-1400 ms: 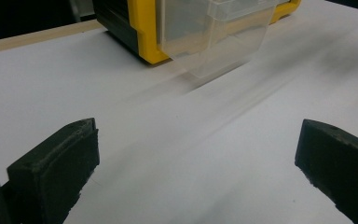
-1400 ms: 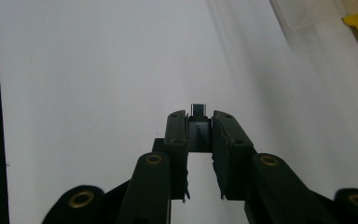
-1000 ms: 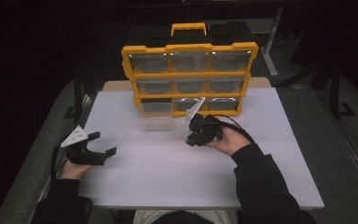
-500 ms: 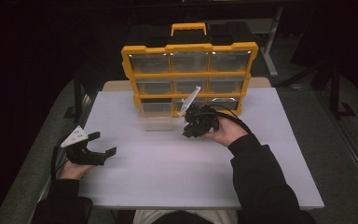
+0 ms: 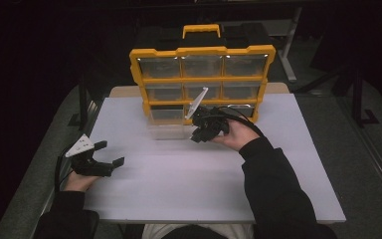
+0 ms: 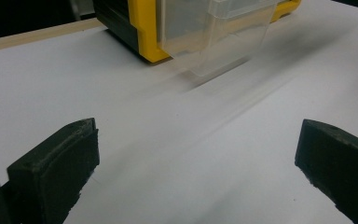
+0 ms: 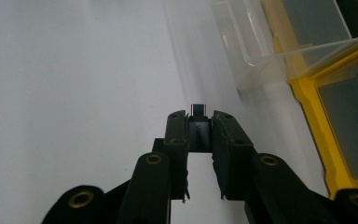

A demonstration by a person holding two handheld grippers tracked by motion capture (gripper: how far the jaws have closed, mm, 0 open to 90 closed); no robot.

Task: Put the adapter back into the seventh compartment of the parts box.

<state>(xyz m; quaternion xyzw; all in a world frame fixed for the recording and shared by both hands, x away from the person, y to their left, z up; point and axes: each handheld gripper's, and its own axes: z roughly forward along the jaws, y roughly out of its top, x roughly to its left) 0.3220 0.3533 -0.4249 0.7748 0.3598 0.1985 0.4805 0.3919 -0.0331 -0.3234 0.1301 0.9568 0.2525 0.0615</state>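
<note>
Left gripper (image 5: 110, 153): low at the near left of the table (image 5: 278, 199), held in the left hand (image 5: 79, 180). Jaws spread wide, nothing between them (the left gripper view shows bare white table between the two black pads).

Table: white top, a dark floor around it.

Right gripper (image 5: 197, 134): past mid-table, just in front of the organiser, held in the right hand (image 5: 236, 137), dark sleeve behind. Jaws drawn close on a small dark part (image 7: 199, 128).

Part: narrow, black, blocky, pinched between the pads and sticking out a little past the tips; a pale band at its far end. Too small to identify further.

Drawer (image 5: 168, 130): clear plastic, pulled out of the organiser's bottom row at the left, resting on the table, just left of the right gripper. In the right gripper view (image 7: 247, 51) it lies ahead and to the right of the jaws, apart from them. Contents cannot be told.

Organiser (image 5: 203, 79): yellow frame, upright at the far middle of the table, three rows of clear drawers, yellow handle on top.
</note>
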